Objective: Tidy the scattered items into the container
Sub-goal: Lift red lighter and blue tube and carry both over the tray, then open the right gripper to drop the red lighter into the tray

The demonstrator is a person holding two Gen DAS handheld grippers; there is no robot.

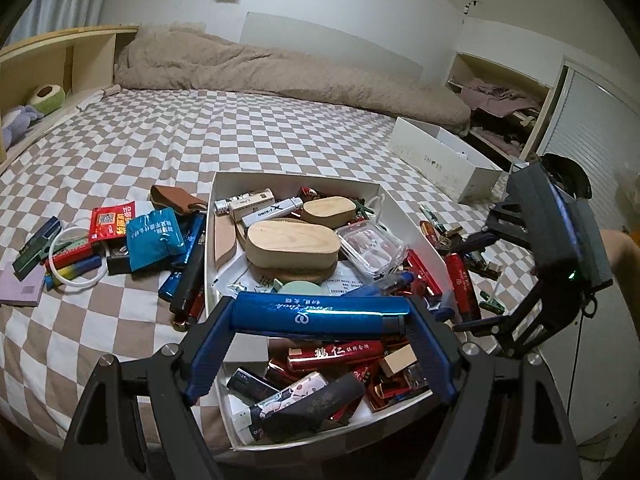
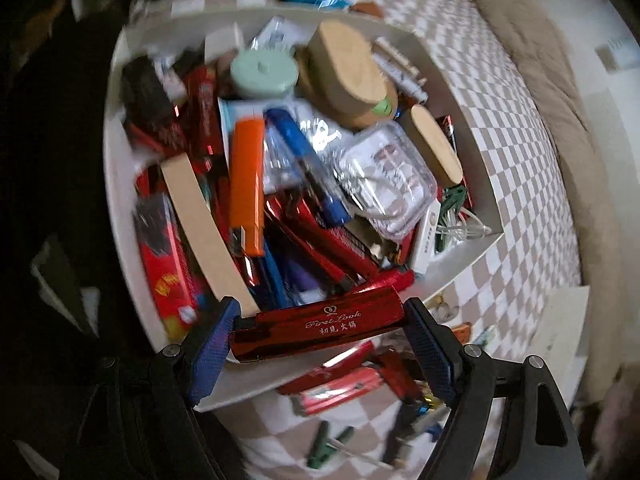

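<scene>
- Above the white box (image 1: 294, 184) on the checkered bed (image 1: 160, 140), a blue foil stick (image 1: 320, 312) is clamped endwise by the left gripper (image 1: 320, 318).
- A red foil stick (image 2: 318, 326) is gripped by the right gripper (image 2: 320, 332) over the box's rim.
- More packets are left scattered beside the box.

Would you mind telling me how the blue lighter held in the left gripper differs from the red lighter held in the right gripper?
The blue lighter is matte blue with pale script; the red lighter is glossy, mirror-like red with white lettering. The blue lighter lies nearly level across its pads, while the red lighter tilts, its right end higher. Both are slim bars clamped end to end, the left gripper and right gripper holding them over the white box.
</scene>
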